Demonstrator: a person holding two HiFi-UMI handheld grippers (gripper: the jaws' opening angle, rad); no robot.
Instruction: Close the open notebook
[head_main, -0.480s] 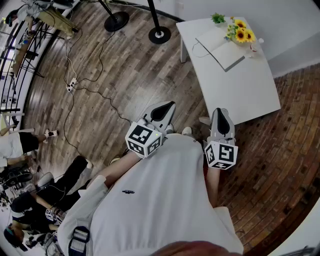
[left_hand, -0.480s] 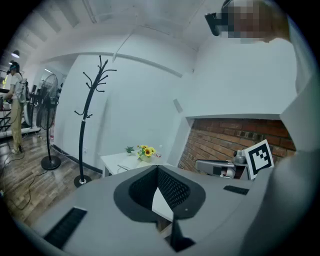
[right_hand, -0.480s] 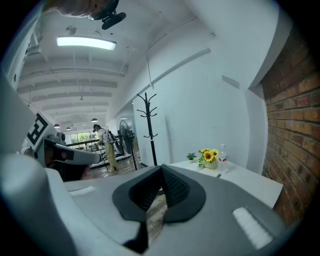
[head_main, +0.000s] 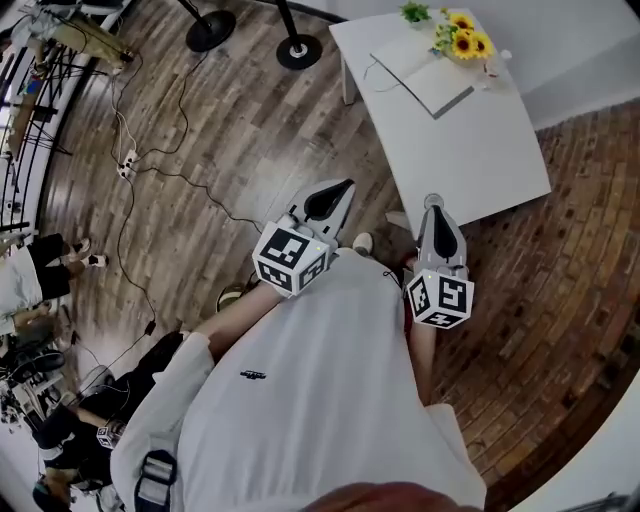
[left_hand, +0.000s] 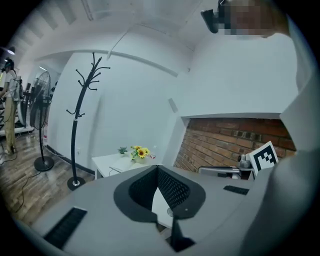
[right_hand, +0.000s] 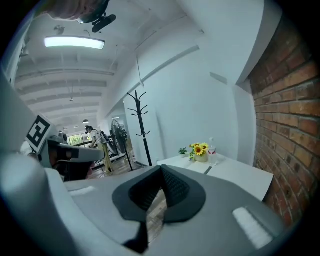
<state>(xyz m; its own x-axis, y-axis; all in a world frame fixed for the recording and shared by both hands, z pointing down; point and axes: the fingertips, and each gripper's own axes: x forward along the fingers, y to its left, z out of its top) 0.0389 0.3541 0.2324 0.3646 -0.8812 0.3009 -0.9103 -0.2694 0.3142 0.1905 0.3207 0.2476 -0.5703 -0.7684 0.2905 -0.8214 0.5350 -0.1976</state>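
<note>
Both clamped shut and empty, left gripper (head_main: 345, 188) and right gripper (head_main: 433, 203) hang well short of the open white paper notebook (head_main: 425, 72) at the far edge of the white rectangular table (head_main: 470, 155), beside yellow sunflowers (head_main: 462, 38); probably light and floppy, best nipped at an outer cover edge.

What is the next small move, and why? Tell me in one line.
Probably step toward the table: the open notebook lies at its far end by the sunflowers, while the left gripper and right gripper are shut, empty, and well short of it.
</note>
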